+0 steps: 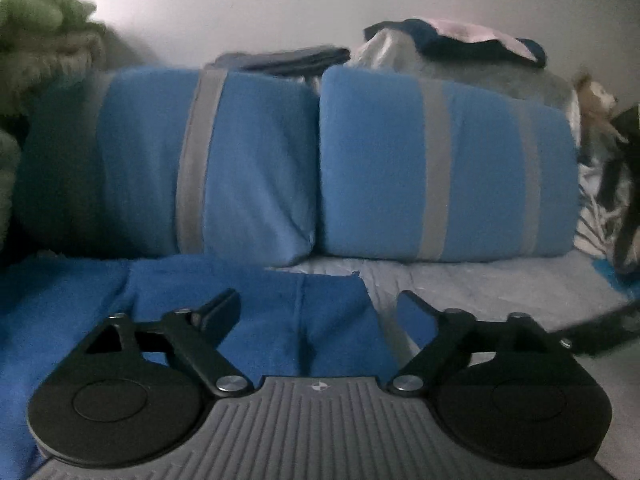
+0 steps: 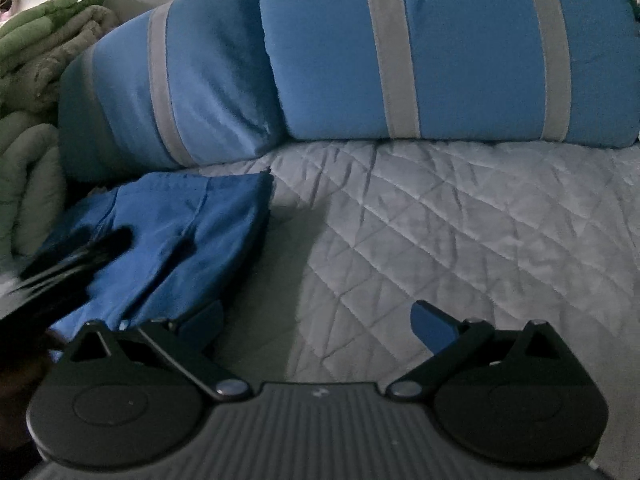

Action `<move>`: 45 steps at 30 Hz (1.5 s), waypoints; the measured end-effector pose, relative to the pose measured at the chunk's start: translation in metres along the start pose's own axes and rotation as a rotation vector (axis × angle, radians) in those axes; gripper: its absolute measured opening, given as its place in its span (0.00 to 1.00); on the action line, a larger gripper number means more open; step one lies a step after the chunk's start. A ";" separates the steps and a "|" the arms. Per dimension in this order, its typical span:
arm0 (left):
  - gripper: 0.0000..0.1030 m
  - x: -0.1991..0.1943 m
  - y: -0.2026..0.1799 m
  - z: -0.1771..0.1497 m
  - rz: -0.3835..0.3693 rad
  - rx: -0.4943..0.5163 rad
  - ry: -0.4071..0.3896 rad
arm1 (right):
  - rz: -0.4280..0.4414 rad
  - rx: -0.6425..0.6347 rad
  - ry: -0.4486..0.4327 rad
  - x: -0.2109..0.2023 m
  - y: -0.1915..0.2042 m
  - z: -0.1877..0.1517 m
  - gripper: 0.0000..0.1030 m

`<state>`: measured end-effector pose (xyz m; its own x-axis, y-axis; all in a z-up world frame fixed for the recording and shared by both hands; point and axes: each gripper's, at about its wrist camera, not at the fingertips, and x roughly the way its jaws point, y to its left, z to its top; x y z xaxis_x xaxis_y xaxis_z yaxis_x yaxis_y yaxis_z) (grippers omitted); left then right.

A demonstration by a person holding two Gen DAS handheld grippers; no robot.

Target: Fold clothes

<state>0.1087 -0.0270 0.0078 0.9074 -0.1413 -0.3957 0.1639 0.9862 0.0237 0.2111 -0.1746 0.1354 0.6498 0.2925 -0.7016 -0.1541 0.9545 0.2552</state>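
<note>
A blue garment (image 1: 280, 312) lies on the pale quilted bedspread (image 1: 500, 280), folded over with a straight far edge and a seam down its middle. My left gripper (image 1: 320, 308) hovers just over it, open, with nothing between its fingers. In the right wrist view the same blue garment (image 2: 172, 232) lies at the left, with the blurred dark left gripper (image 2: 76, 252) above it. My right gripper (image 2: 316, 326) stands open over the bare quilt, just right of the garment's near edge; its left finger is close to the cloth.
Two blue pillows with grey stripes (image 1: 440, 168) (image 2: 440, 52) lean along the back. A green and grey quilted blanket (image 2: 36, 80) is piled at the left. More clothes (image 1: 460, 44) are heaped behind the pillows. The quilt (image 2: 460, 220) spreads to the right.
</note>
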 end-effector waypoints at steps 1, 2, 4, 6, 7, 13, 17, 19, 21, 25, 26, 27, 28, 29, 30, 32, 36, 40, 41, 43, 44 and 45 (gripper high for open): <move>0.88 -0.009 -0.001 0.000 -0.002 0.009 0.008 | -0.005 -0.003 -0.001 -0.001 0.000 0.000 1.00; 0.89 -0.017 -0.001 -0.002 -0.003 0.018 0.020 | -0.009 -0.006 -0.003 -0.001 0.000 -0.001 1.00; 0.91 -0.031 -0.003 -0.008 0.007 0.032 0.046 | -0.019 -0.012 -0.005 -0.002 0.000 -0.002 1.00; 0.94 -0.045 -0.003 -0.016 0.022 0.032 0.071 | -0.032 -0.020 -0.006 -0.003 0.001 -0.003 1.00; 0.94 -0.052 -0.002 -0.021 0.027 0.030 0.085 | -0.045 -0.023 -0.003 -0.002 0.001 -0.005 1.00; 0.95 -0.053 0.000 -0.051 0.008 0.030 0.289 | -0.129 -0.062 0.038 0.007 -0.001 -0.015 1.00; 0.95 -0.036 0.008 -0.084 0.049 -0.002 0.462 | -0.227 -0.074 0.073 0.017 -0.009 -0.017 1.00; 1.00 -0.029 0.013 -0.097 0.064 -0.020 0.467 | -0.275 -0.062 0.097 0.026 -0.015 -0.019 1.00; 1.00 -0.023 0.016 -0.104 0.080 -0.027 0.458 | -0.322 -0.048 0.122 0.034 -0.023 -0.021 1.00; 1.00 -0.009 0.014 -0.095 0.110 -0.052 0.487 | -0.399 -0.003 0.210 0.056 -0.037 -0.029 1.00; 1.00 -0.005 0.014 -0.092 0.119 -0.058 0.494 | -0.404 0.008 0.213 0.058 -0.039 -0.031 1.00; 1.00 -0.002 0.013 -0.090 0.128 -0.063 0.495 | -0.407 0.017 0.205 0.059 -0.040 -0.033 1.00; 1.00 0.001 0.013 -0.089 0.140 -0.067 0.496 | -0.410 0.026 0.198 0.060 -0.041 -0.036 1.00; 1.00 0.004 0.012 -0.088 0.152 -0.073 0.496 | -0.413 0.035 0.191 0.060 -0.042 -0.038 1.00; 1.00 0.006 0.011 -0.086 0.164 -0.079 0.495 | -0.417 0.036 0.186 0.060 -0.041 -0.039 1.00; 1.00 0.010 0.007 -0.085 0.183 -0.083 0.496 | -0.426 0.034 0.178 0.060 -0.039 -0.041 1.00; 1.00 0.012 0.008 -0.088 0.182 -0.082 0.484 | -0.444 0.030 0.161 0.060 -0.035 -0.046 1.00; 1.00 0.009 0.009 -0.091 0.159 -0.088 0.466 | -0.443 0.032 0.154 0.059 -0.035 -0.045 1.00; 1.00 0.010 0.009 -0.091 0.158 -0.088 0.469 | -0.443 0.032 0.151 0.060 -0.035 -0.046 1.00; 1.00 0.011 0.009 -0.091 0.156 -0.088 0.473 | -0.445 0.030 0.143 0.060 -0.035 -0.047 1.00; 1.00 0.011 0.008 -0.090 0.156 -0.088 0.477 | -0.448 0.029 0.137 0.060 -0.034 -0.047 1.00; 1.00 0.011 0.008 -0.090 0.156 -0.090 0.482 | -0.452 0.028 0.132 0.059 -0.033 -0.048 1.00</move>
<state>0.0856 -0.0126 -0.0787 0.6334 0.0427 -0.7726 -0.0119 0.9989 0.0455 0.2189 -0.1864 0.0530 0.5470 -0.1452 -0.8245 0.1437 0.9865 -0.0784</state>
